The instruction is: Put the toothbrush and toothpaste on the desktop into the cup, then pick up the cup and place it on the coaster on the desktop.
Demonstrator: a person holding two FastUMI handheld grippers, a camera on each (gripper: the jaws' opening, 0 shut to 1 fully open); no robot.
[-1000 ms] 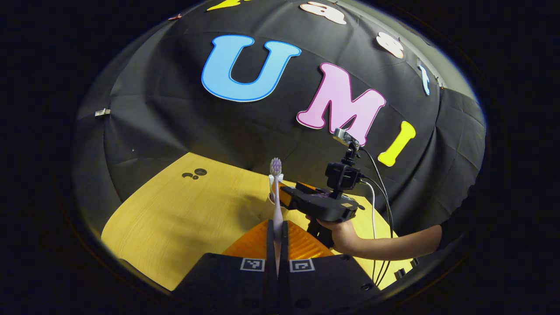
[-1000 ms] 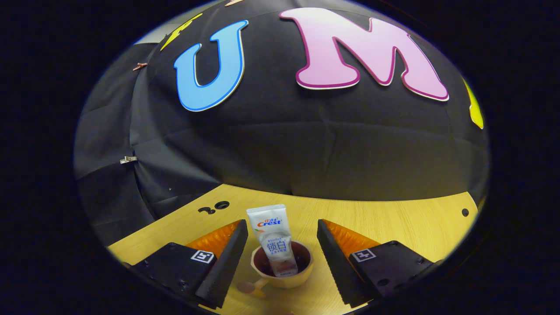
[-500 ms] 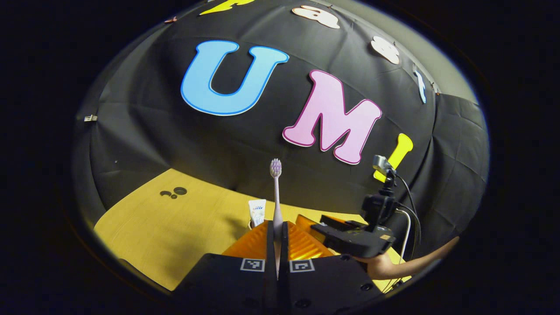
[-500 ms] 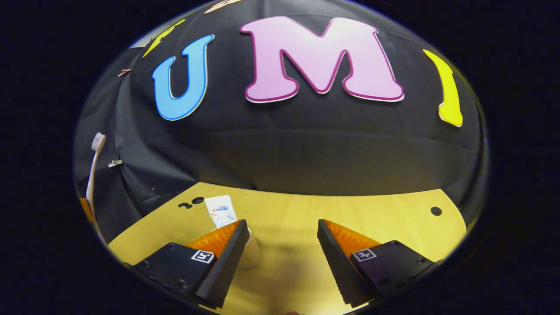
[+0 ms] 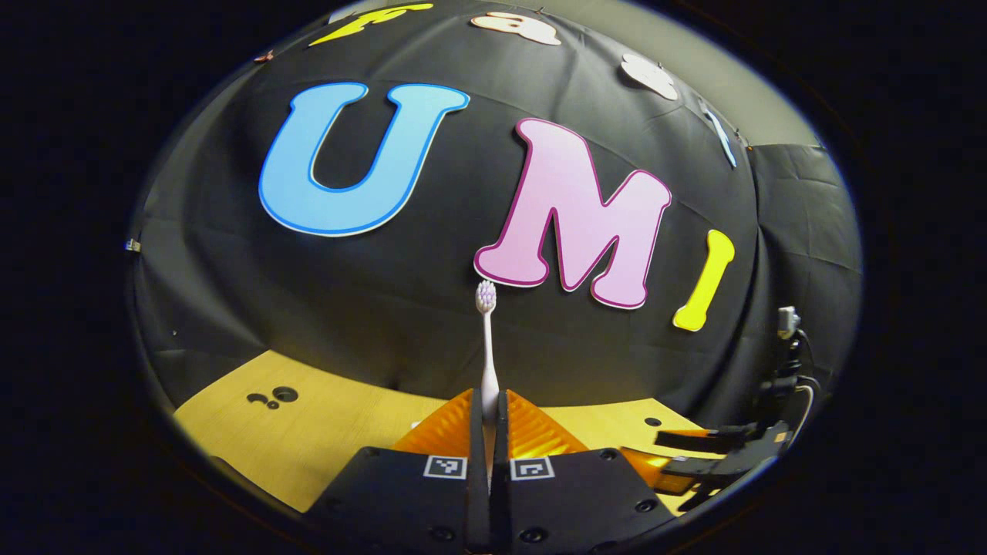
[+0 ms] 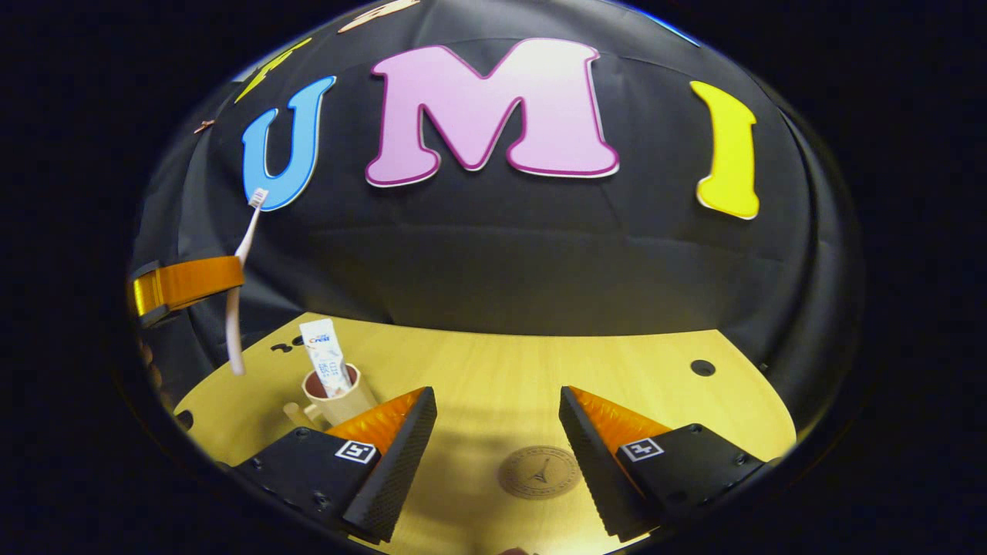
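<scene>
Your left gripper (image 5: 488,408) is pinched tight on the toothbrush (image 5: 486,339), both fingers pressing the lower part of its handle. The brush stands upright out of the fingers, bristle head at the top against the black wall cloth. In the left gripper view the lower end of the handle is hidden between the fingers. The right gripper view gives you that missing part: from there the brush (image 6: 239,285) leans slightly, its bottom tip hanging free in the air above the desktop (image 6: 478,370), up and to the left of the cup (image 6: 339,397), not touching it. That view also catches one finger of your left gripper (image 6: 189,281) crossing the handle at the left edge.

Your right gripper (image 6: 497,455) is spread wide with nothing between its fingers. In the left gripper view you see it low at the right edge (image 5: 694,455), held above the desktop (image 5: 324,432), fingers apart.

The right gripper view adds what the left leaves out. The cup stands on the desktop just beyond your right gripper's left finger, handle toward you, with the toothpaste (image 6: 324,358) standing in it, flat end up. The coaster (image 6: 538,472), a round brown disc, lies flat on the desktop between your right gripper's open fingers, well apart from the cup.
</scene>
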